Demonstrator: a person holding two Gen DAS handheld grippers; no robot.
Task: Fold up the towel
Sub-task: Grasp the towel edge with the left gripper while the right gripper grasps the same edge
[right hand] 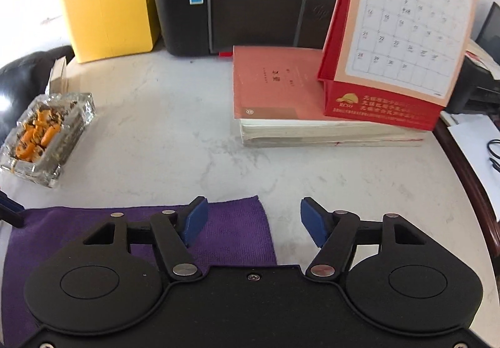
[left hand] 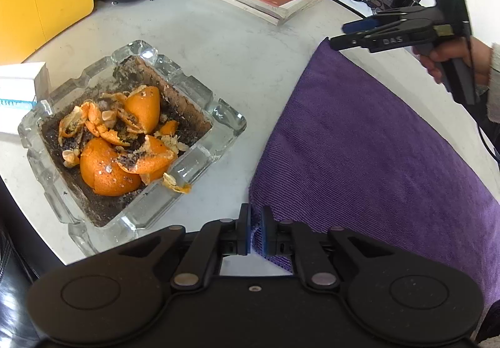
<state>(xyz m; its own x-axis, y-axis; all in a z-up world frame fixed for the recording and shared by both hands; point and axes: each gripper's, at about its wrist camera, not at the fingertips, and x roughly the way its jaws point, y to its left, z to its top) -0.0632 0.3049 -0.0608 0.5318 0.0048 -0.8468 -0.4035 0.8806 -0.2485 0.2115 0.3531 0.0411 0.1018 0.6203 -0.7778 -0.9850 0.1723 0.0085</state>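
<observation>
Purple towel [left hand: 368,141] flat on marble desk [left hand: 218,44], beside glass ashtray [left hand: 131,141]; long axis runs from left hand-held gripper [left hand: 256,230] toward right hand-held gripper [right hand: 253,223]. Left pinched shut on near towel corner. Right open, jaws straddling far corner, pads clear of cloth.

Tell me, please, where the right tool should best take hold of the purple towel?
Probably at the towel's free far corner, coming down from above. That corner lies flat on the marble table between the right tool's open fingers, while the left tool is shut on the neighbouring corner.
</observation>
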